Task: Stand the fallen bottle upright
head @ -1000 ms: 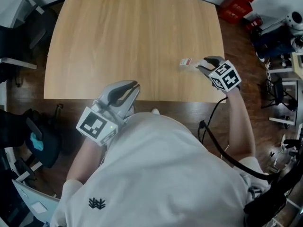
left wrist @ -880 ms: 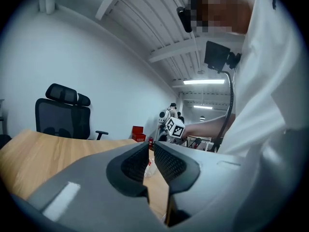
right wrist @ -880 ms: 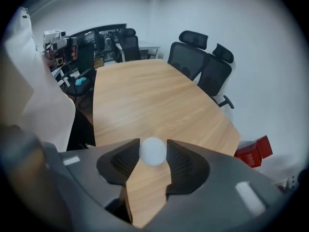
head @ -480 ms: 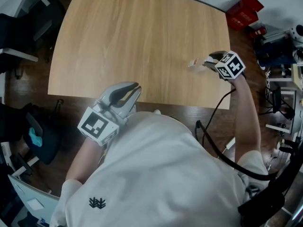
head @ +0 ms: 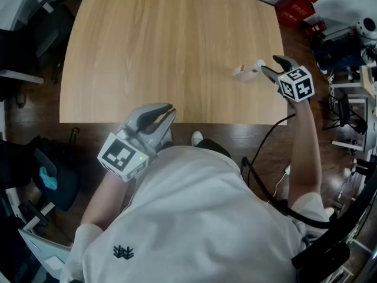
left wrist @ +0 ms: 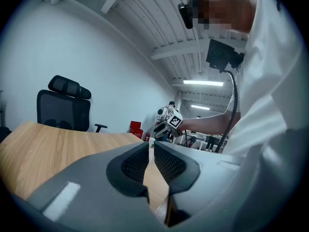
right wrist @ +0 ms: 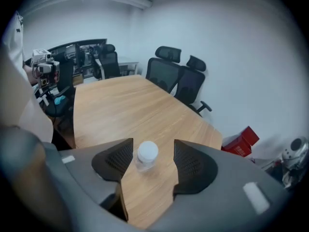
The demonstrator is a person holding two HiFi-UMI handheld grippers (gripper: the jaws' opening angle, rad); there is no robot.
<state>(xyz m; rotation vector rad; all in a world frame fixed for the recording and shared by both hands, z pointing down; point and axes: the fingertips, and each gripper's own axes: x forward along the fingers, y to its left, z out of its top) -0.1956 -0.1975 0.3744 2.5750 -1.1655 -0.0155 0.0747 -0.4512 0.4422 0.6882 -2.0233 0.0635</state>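
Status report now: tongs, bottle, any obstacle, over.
Right tongs opening around bottle, pads off it. Left tongs shut, empty. The bottle stands upright on table. No obstacle near it.

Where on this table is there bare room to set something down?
The table is bare from its left edge across to the bottle. Crowded only at the right edge, where the right gripper, jaws opening, brackets the bottle.
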